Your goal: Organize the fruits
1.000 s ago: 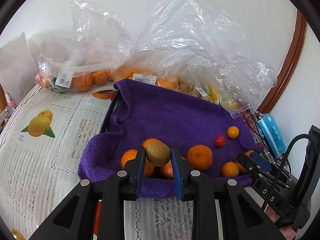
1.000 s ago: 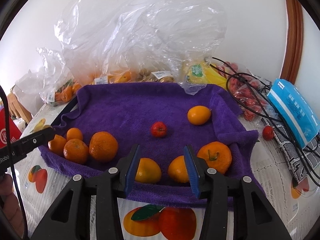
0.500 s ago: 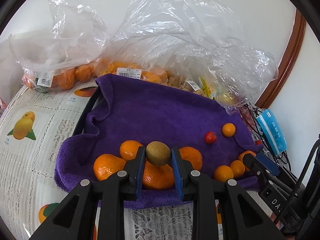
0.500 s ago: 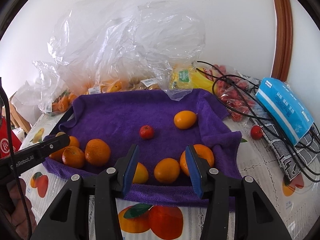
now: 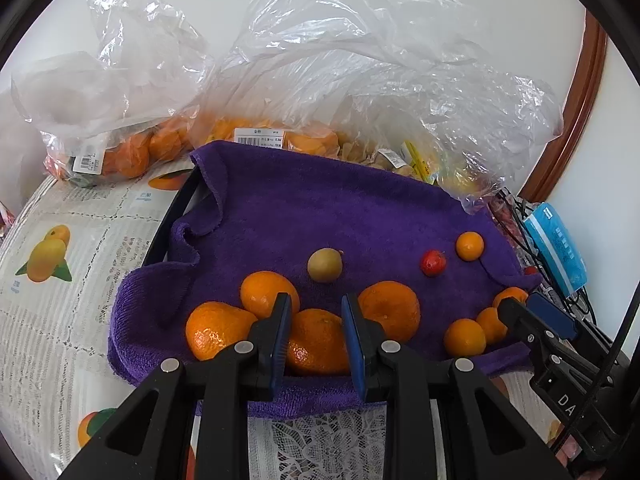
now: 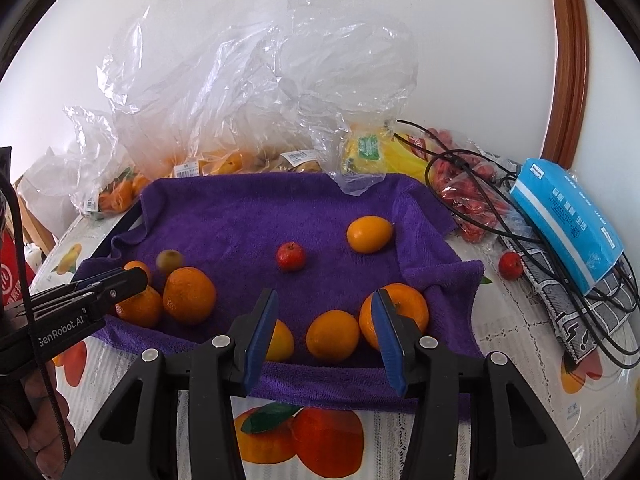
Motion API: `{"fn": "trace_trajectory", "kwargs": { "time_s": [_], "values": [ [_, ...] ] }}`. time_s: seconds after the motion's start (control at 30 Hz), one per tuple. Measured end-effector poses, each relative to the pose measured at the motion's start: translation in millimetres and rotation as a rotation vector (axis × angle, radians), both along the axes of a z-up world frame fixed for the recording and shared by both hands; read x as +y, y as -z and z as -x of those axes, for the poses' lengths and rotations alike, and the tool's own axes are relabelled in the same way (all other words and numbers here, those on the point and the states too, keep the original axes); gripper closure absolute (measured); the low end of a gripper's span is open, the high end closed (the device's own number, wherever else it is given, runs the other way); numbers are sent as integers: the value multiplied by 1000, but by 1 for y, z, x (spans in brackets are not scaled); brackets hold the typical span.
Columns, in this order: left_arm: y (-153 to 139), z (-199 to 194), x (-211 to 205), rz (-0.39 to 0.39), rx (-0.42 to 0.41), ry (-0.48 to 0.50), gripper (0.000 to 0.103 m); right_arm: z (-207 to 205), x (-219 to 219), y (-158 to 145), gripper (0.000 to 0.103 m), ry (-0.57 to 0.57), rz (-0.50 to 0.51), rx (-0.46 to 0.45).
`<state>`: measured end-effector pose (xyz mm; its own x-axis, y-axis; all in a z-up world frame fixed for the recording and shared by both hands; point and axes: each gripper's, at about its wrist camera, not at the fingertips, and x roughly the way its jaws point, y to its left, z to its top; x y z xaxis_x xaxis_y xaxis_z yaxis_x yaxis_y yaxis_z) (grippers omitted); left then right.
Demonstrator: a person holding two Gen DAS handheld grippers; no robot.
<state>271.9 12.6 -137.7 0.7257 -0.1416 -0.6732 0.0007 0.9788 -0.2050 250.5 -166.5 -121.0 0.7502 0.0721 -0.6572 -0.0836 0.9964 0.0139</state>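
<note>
A kiwi lies loose on the purple towel just beyond the oranges – small, soft-skinned, likely to roll, best pinched lightly across its middle – while the left gripper and right gripper hover with jaws apart, empty.

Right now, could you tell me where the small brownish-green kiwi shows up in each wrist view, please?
Left wrist: kiwi at centre, on the purple towel, beyond the open left gripper.
Right wrist: kiwi at far left, slightly blurred.
Shared landmark: small red fruit on the towel.
</note>
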Motion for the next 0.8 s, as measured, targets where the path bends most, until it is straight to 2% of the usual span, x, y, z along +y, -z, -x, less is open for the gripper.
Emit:
{"fn": "trace_trajectory", "kwargs": {
  "time_s": [0.23,0.3,0.47,0.6,0.8],
  "values": [
    [-2,1,0,-4,15,-2,74,2,4,-1,53,-7,29,-13],
    [-5,3,-1,-3,12,-2,66,3,4,-2,50,-4,36,-21],
    [-17,12,0,3,-12,-6,56,8,3,-10,48,-3,26,-34],
    [-32,24,6,5,-25,-25,40,18,1,-24,41,-8,-27,-39],
    [-48,62,14,-5,-9,-39,34,54,-4,-52,31,-9,-131,-22]
  ]
}}
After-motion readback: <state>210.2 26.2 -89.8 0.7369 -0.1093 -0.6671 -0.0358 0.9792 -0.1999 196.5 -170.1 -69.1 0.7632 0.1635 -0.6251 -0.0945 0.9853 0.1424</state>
